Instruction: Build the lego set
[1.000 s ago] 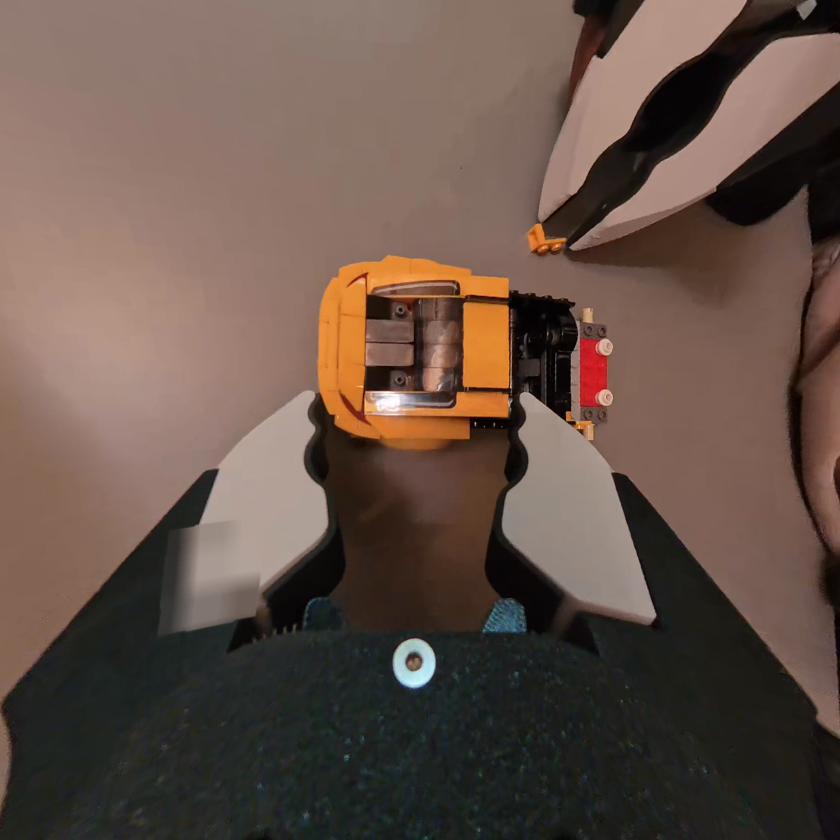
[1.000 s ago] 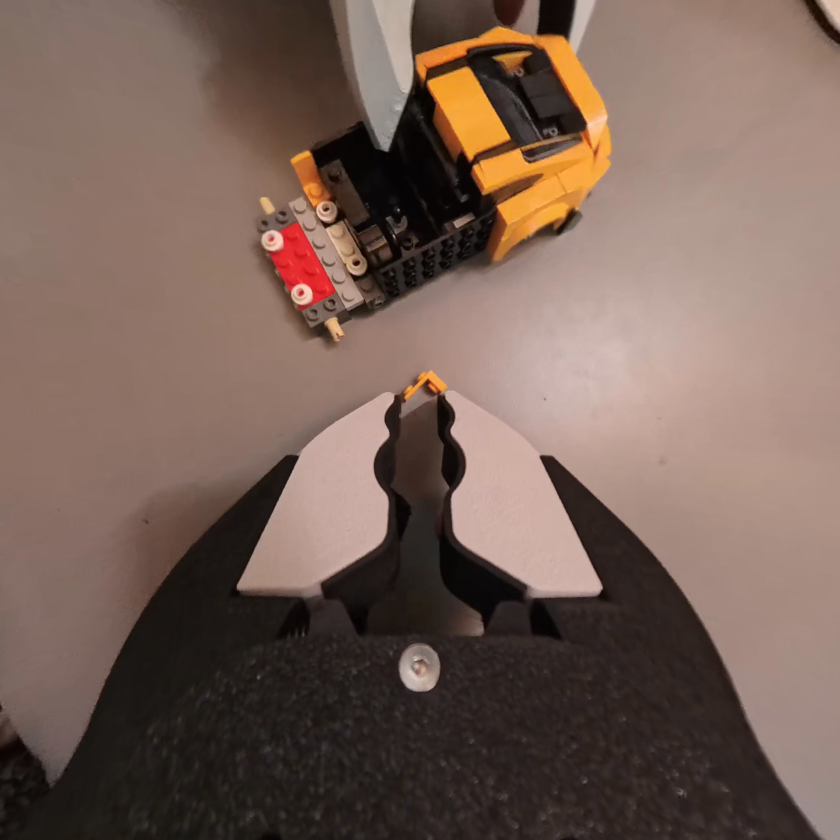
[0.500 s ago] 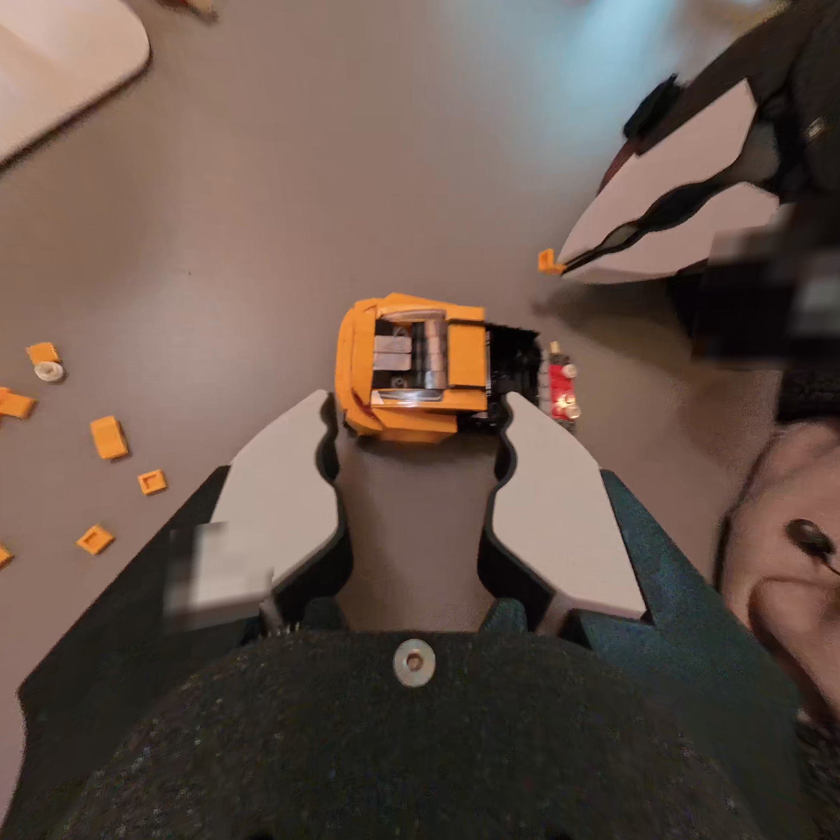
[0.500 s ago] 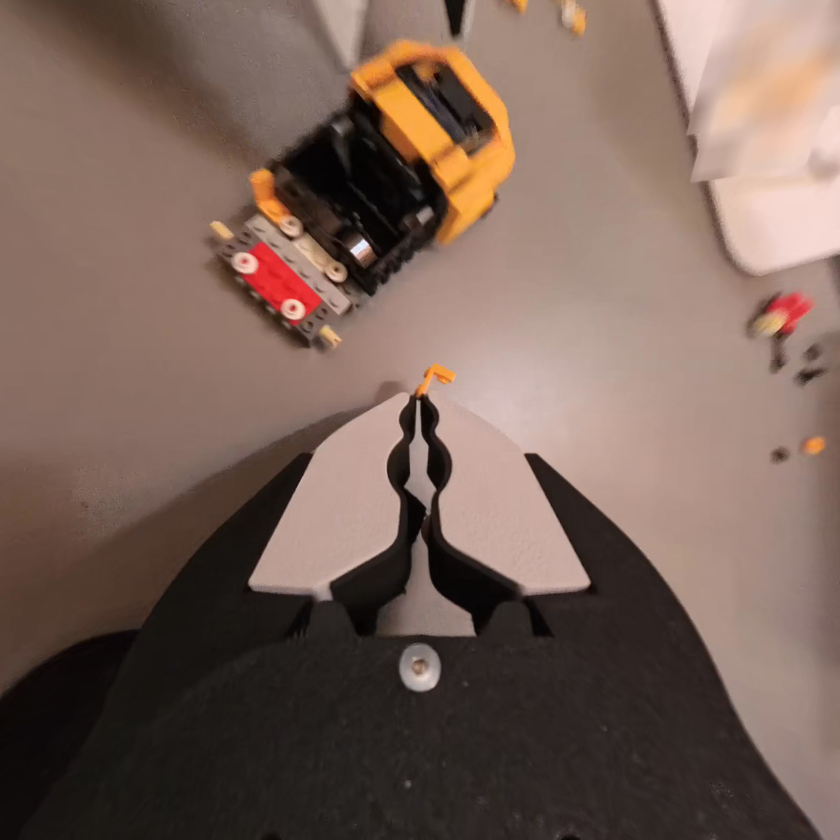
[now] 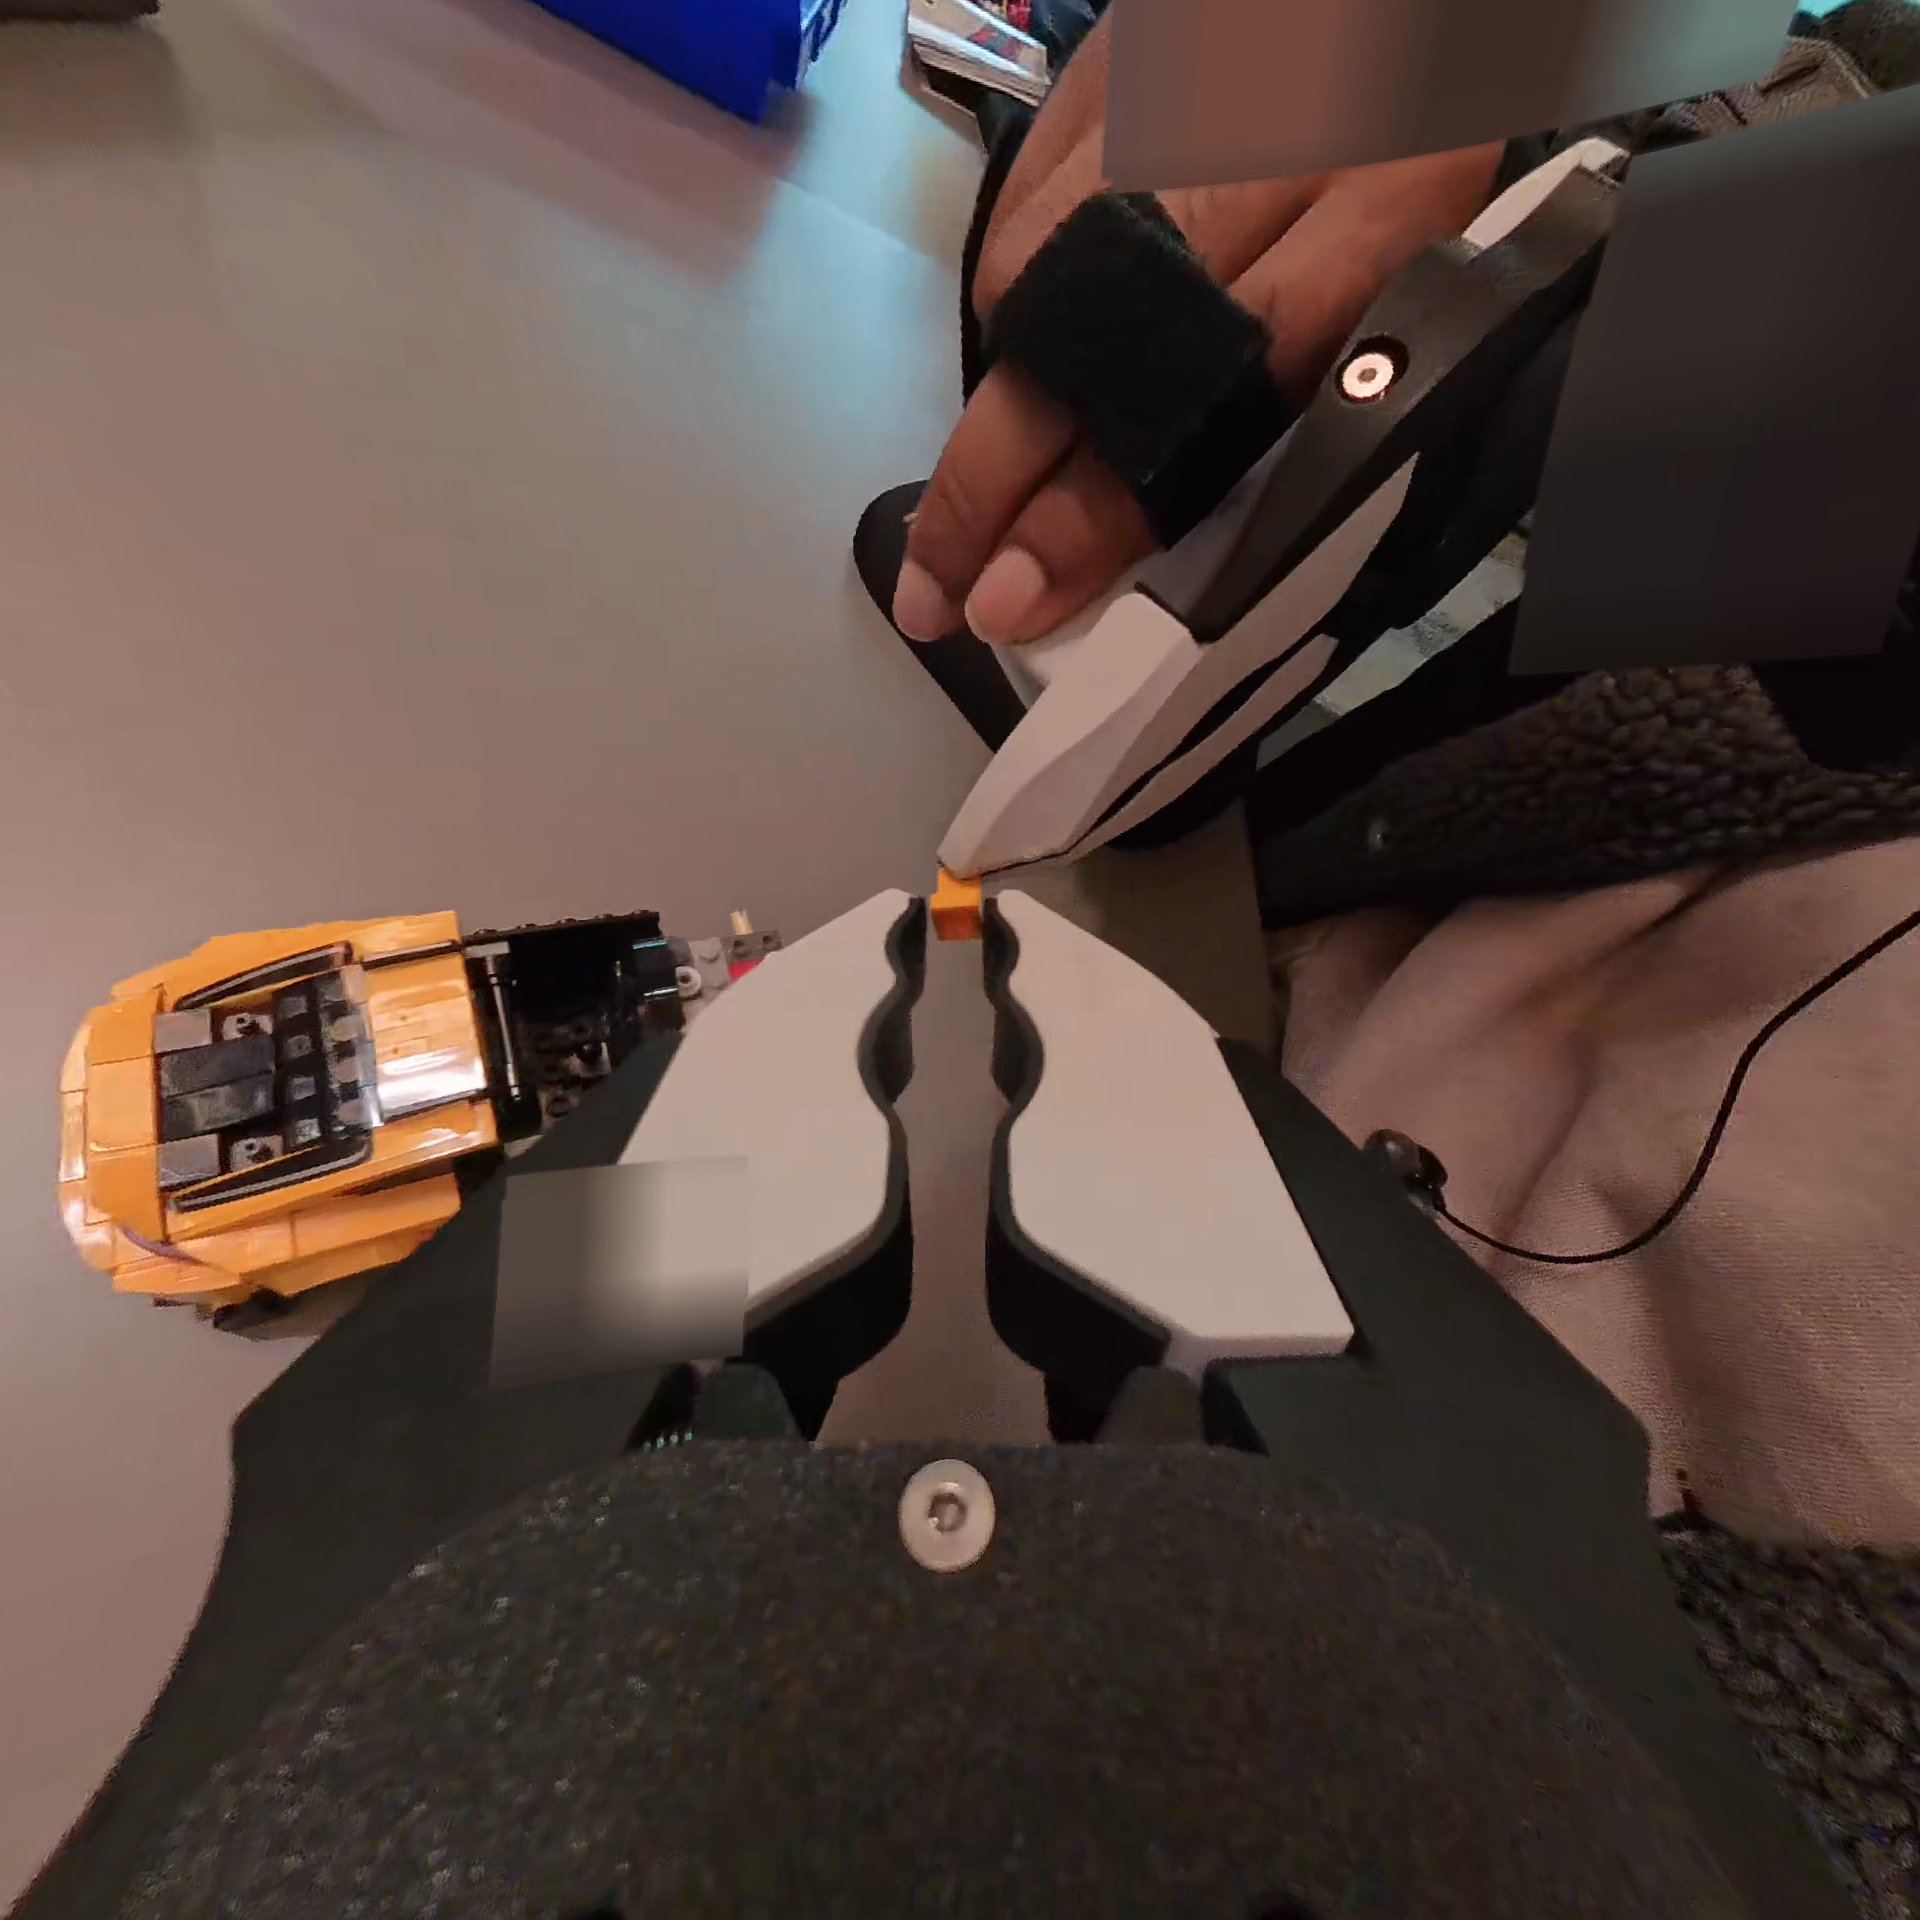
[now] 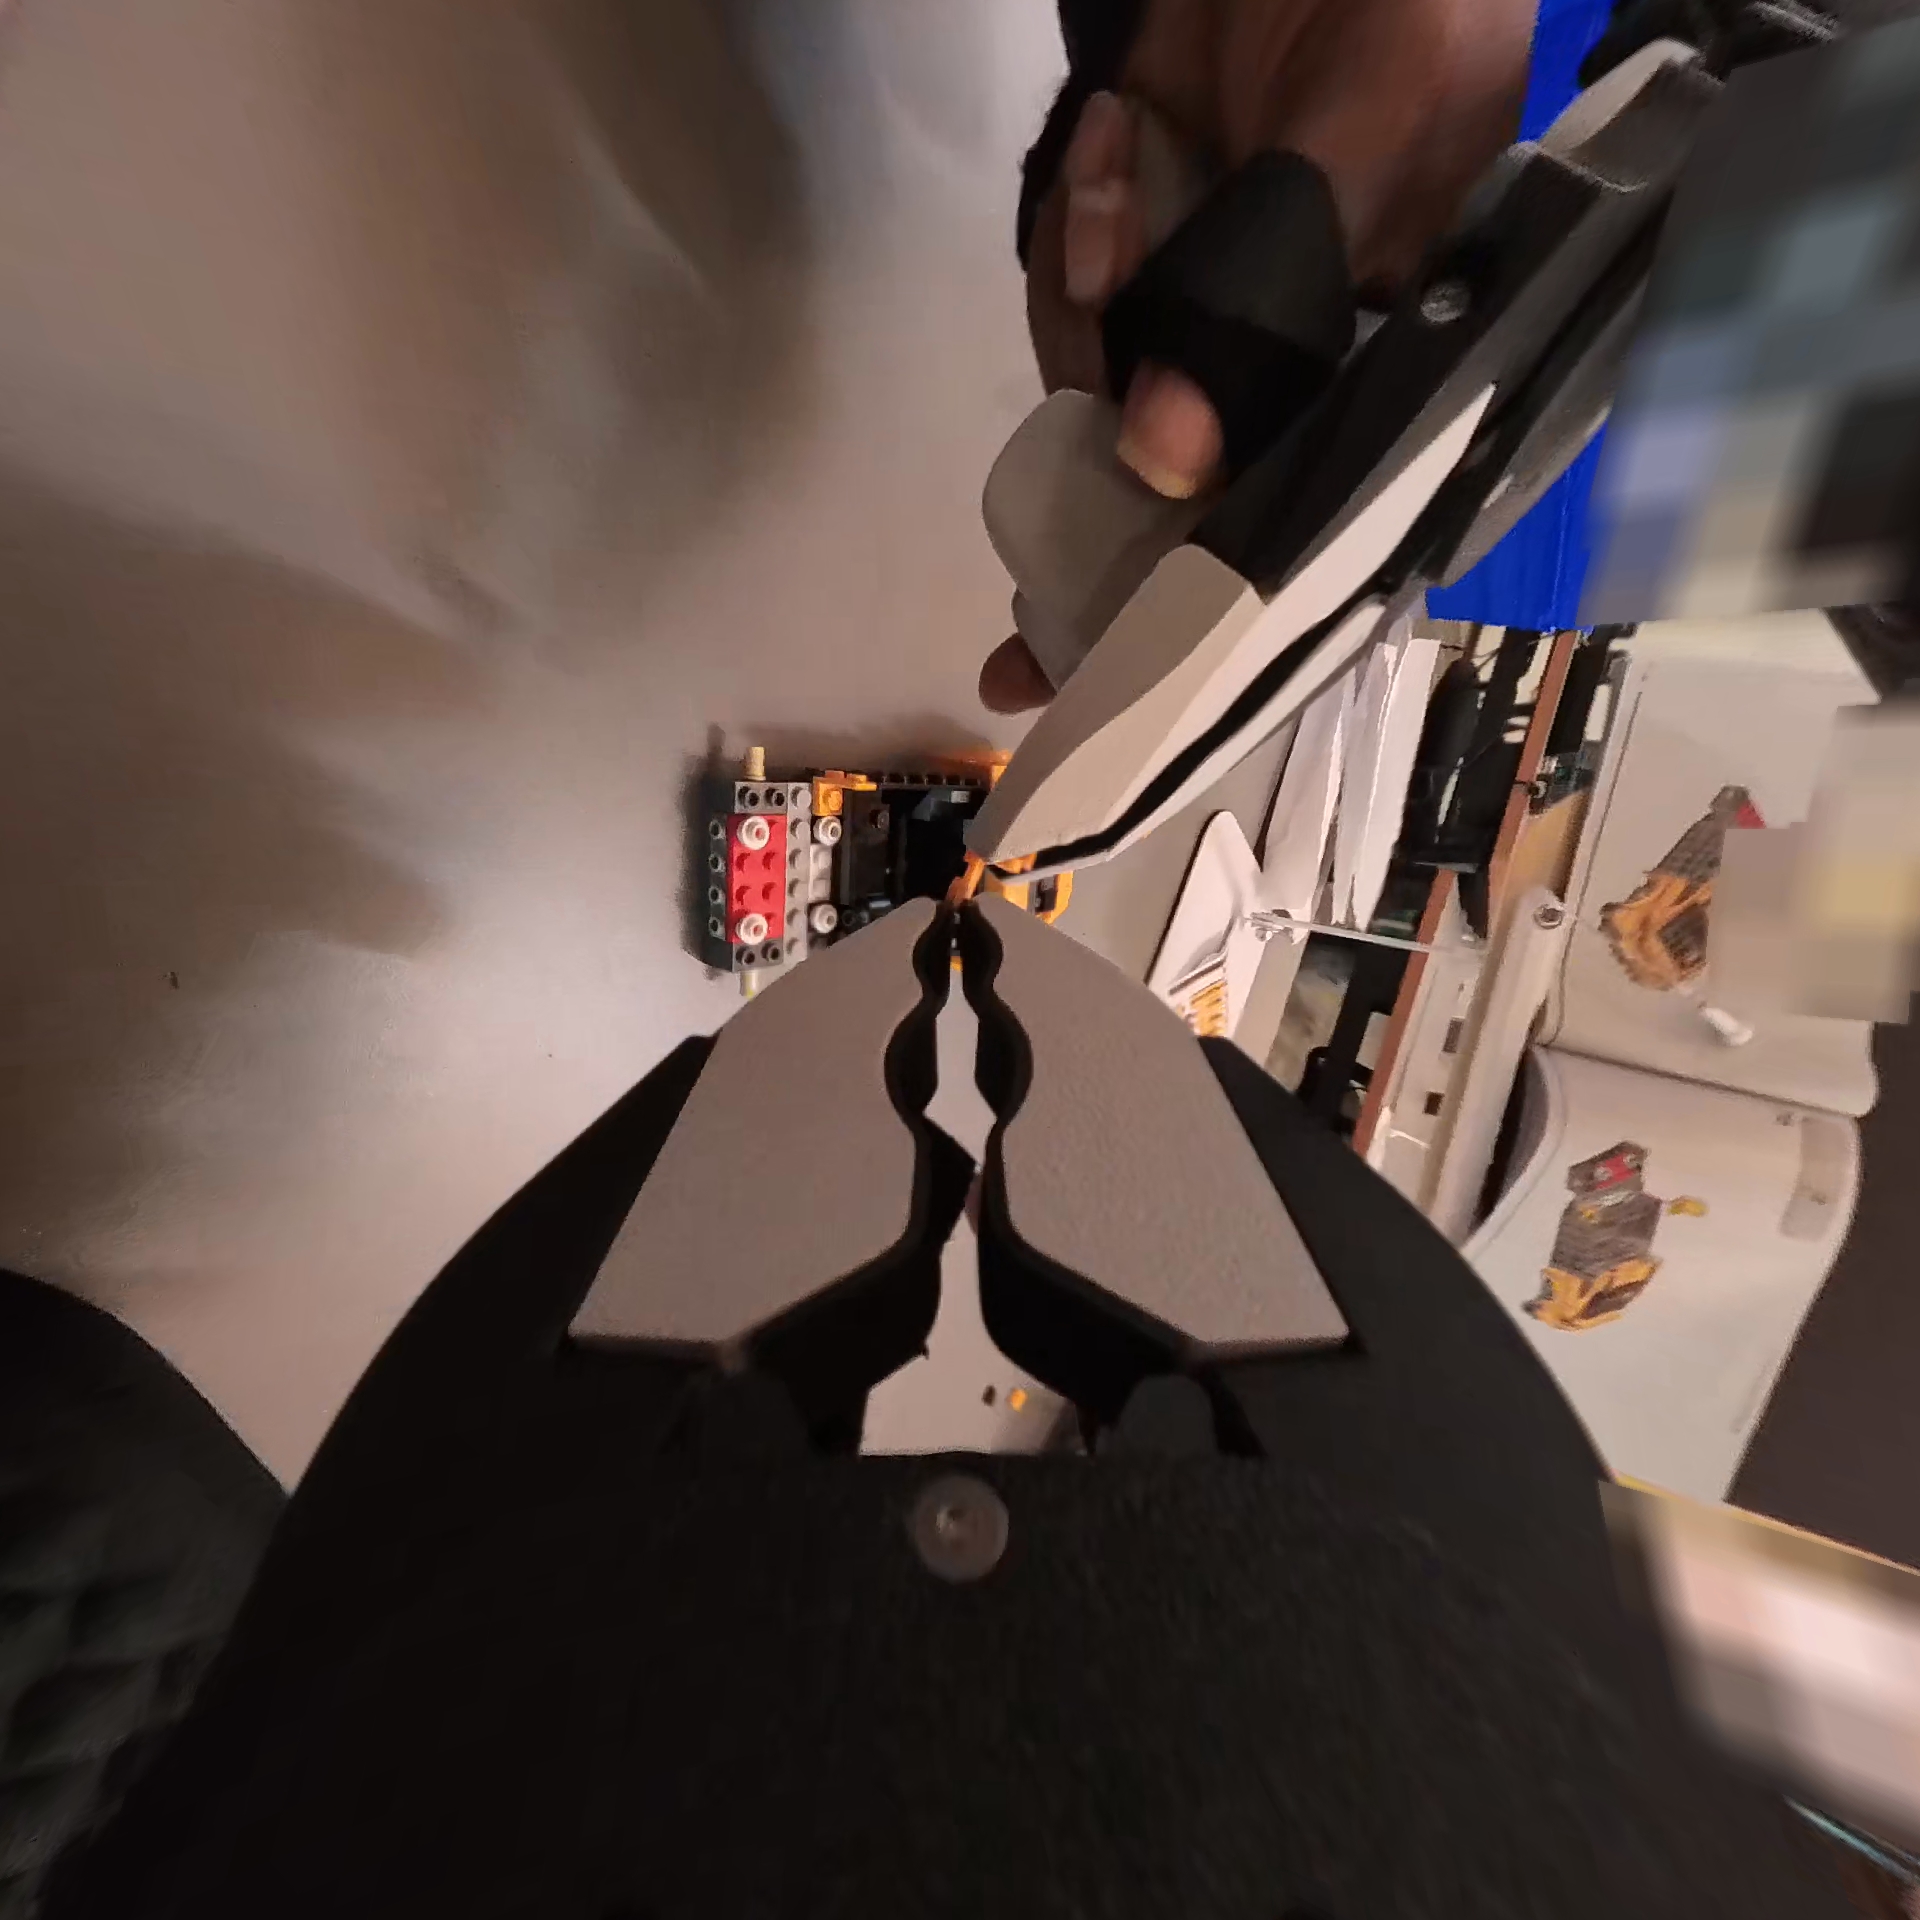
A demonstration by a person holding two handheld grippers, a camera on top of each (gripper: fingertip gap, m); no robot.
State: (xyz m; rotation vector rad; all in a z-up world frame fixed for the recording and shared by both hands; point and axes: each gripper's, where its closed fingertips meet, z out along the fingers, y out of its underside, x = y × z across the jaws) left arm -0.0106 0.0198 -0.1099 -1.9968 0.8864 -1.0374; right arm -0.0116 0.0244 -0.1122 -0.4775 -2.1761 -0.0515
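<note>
Orange piece (image 5: pixel 956 923) sits pinched between both grippers: the left gripper (image 5: pixel 954 906) has quit the car (image 5: pixel 281 1101) and closed on it, opposite the clamped right gripper (image 6: pixel 953 912).

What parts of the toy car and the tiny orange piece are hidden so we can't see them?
- Toy car: in the left wrist view its rear end is hidden behind the left gripper.
- Toy car in the right wrist view: the orange front is covered by both grippers' fingers.
- Small orange piece: too small to tell its shape; the right gripper covers most of it.
- Blue box: blurred, cut off by the top edge.
</note>
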